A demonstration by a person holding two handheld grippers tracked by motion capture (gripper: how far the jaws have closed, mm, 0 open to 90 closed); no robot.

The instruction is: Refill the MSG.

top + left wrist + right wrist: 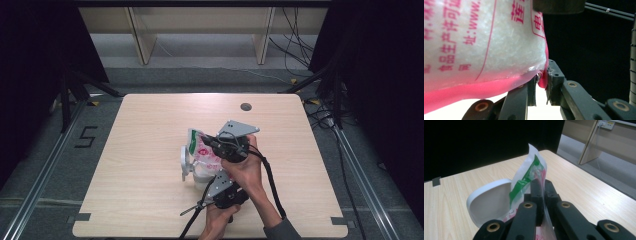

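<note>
We have the bag (204, 150) of white granules lifted over the middle of the bench (140, 165), tilted beside the white container (189, 162) with its flip lid up. Left tongs (541, 82) clamp the bag's pink bottom corner seam; right tongs (541, 192) are closed on its green-printed top edge. We judge this the hold-and-pour step: next needs the opened top aimed into the container, bottom corner raised slowly.

High view: even overhead light, table (150, 150) bright, both sides black, soft shadows, slightly soft focus. Left gripper view: bag (486, 37) very close and blurred, blown-out white below it, dark background. Right gripper view: dim, bluish cast, jaws out of focus.
</note>
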